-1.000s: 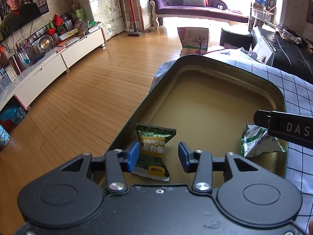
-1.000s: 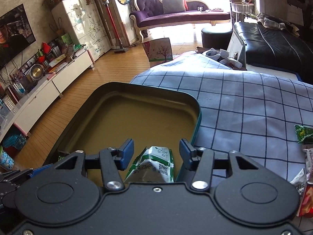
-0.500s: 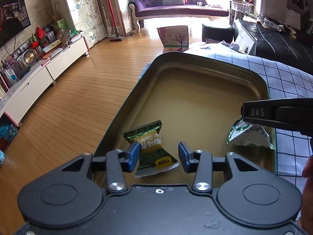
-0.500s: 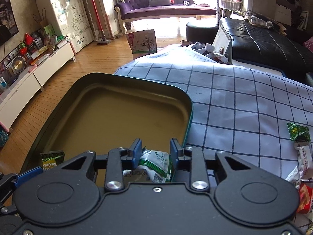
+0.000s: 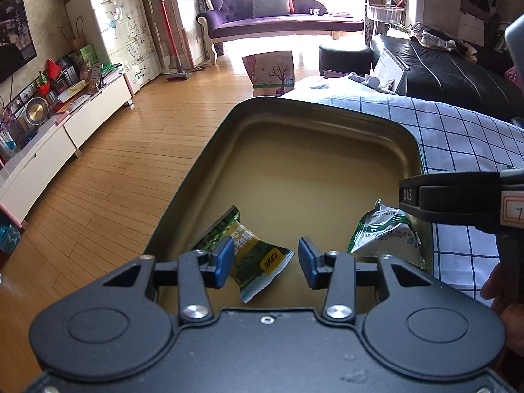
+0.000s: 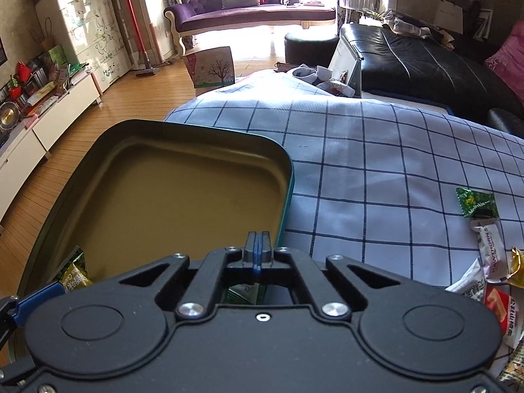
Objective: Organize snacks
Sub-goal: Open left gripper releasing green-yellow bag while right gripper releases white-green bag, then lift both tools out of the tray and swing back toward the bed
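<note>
Loose snacks [image 6: 488, 252] only rightward

Purple tufted chaise sofa [image 5: 278, 16] stands at 12 o'clock before the bright window. White cartoon-printed cabinet [image 5: 113, 29] at 10 o'clock, red stick vacuum [image 5: 165, 32] just beside it. Low white media console [image 5: 65, 131] at 9 o'clock. Black leather sofa [image 6: 422, 62] at 2 o'clock. Round black ottoman [image 6: 311, 47] near 12 o'clock. Wood plank floor [image 5: 124, 163] throughout.
</note>
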The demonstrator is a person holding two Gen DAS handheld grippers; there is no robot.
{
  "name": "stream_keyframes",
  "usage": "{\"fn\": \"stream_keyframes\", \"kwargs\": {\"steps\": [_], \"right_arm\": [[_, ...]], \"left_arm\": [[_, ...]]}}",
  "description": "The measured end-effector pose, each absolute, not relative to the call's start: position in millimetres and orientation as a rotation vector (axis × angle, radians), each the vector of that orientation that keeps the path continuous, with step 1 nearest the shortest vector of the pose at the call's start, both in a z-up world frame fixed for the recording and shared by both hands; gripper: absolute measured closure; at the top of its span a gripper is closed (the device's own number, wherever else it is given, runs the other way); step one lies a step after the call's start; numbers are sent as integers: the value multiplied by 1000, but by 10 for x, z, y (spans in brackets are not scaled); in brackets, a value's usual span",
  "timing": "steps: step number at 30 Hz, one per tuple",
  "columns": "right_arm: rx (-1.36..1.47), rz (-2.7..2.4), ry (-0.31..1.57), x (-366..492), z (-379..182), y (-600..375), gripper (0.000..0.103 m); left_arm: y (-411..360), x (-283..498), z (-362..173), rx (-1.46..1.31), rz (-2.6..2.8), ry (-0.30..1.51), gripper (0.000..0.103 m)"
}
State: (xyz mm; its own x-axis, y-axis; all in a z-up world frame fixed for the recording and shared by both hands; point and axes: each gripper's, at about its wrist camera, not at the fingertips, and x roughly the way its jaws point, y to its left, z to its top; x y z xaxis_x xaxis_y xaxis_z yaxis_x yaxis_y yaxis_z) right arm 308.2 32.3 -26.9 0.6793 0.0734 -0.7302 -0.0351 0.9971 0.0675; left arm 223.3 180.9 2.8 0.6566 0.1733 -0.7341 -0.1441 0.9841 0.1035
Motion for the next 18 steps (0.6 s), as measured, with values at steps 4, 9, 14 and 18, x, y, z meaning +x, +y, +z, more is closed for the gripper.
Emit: {"fn": "stream_keyframes", "kwargs": {"steps": [4,9,14,18], "right_arm": [[73,90,823,3079,-271,292,103],[177,129,771,3022,-146,90,94],[209,-26,679,2996,-82,-47,77],[103,-224,635,3032,-191,73,77]], "left_arm": [[1847,2214,36,26,184,828,59],[1869,2187,55,3,189,821,59],[1820,2186,59,9,172,820,59],[1801,2157,120,-5,151,805,59]]}}
